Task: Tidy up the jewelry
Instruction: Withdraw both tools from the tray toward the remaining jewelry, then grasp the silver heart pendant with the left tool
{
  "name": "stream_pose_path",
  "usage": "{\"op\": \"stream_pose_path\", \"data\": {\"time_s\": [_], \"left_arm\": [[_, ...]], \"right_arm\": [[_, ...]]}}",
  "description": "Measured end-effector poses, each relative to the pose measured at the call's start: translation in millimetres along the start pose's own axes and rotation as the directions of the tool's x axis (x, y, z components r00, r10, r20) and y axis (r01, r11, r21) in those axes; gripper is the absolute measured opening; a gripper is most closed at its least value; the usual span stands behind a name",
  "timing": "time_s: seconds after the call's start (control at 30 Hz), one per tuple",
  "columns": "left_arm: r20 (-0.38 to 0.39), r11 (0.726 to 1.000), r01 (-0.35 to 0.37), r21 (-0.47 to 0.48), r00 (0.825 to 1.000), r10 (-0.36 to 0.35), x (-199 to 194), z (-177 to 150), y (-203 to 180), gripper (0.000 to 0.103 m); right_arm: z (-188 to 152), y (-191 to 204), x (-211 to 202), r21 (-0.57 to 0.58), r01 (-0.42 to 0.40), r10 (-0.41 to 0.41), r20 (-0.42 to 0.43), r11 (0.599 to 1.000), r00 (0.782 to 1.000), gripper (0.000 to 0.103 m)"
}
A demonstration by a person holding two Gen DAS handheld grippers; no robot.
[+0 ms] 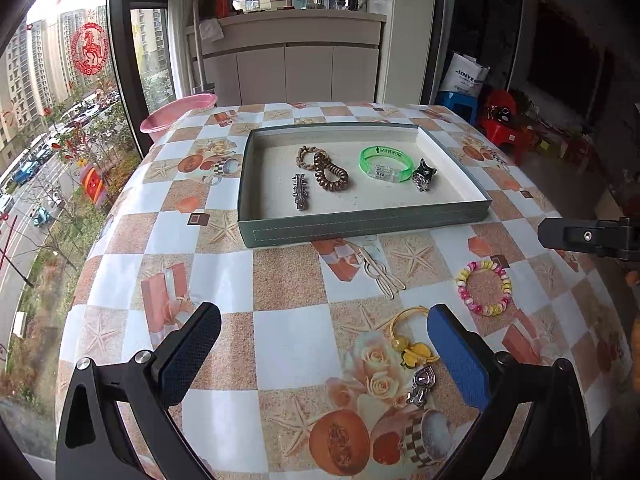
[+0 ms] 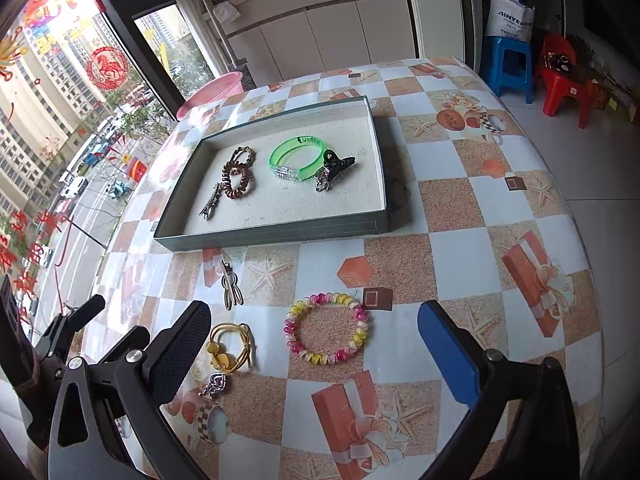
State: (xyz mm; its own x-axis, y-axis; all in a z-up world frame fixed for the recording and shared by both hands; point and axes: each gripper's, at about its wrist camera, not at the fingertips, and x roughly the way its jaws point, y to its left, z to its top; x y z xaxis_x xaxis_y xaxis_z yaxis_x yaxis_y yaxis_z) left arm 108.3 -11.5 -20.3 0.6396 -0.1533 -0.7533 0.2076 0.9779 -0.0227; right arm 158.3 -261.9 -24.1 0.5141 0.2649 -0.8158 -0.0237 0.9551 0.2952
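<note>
A round table (image 1: 288, 336) covered in checkered oilcloth is set beside a window (image 1: 52, 92); the left gripper (image 1: 324, 344) and right gripper (image 2: 316, 344) are held wide open, empty.

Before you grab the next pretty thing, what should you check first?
1. Right gripper open: ok, jaws spread wide, nothing held.
2. Left gripper open: ok, holding nothing.
3. Pink and yellow bracelet reachable: ok, it lies flat on the table between the right jaws.
4. Tray has room: ok, bare lining near the front wall.
5. Yellow hair tie out of the way: ok, it lies apart from the bracelet.
6. Height of the right gripper above the table: cannot tell.
</note>
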Motion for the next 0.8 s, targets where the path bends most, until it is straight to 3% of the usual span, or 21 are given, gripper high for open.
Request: {"op": "stream_pose_path", "data": {"time_s": [0.3,0.63,0.73,0.8], "left_arm": [[-0.059,0.999,0.025,0.036,0.998,-0.023,9.6,-36.0,-27.2,0.103],[-0.09,0.998,0.007,0.058,0.996,-0.001,20.9,-48.0,-39.7,0.103],[-0.095,0.997,0.004,0.076,0.996,0.003,23.5,-47.6,-44.8,0.09],[-0.101,0.996,0.005,0.086,0.995,0.004,25.1,-48.1,-47.2,0.09]], "right_arm": [[-38.6,-12.2,18.9,-0.004,0.055,-0.055,-0.076,0.998,0.996,0.103],[-50.3,-22.3,35.1,0.0,0.111,-0.111,-0.099,0.994,0.989,0.103],[-48.0,-24.0,40.9,0.006,0.133,-0.132,-0.1,0.991,0.986,0.103],[-45.9,-24.9,44.8,0.012,0.139,-0.138,-0.101,0.99,0.985,0.103]]}}
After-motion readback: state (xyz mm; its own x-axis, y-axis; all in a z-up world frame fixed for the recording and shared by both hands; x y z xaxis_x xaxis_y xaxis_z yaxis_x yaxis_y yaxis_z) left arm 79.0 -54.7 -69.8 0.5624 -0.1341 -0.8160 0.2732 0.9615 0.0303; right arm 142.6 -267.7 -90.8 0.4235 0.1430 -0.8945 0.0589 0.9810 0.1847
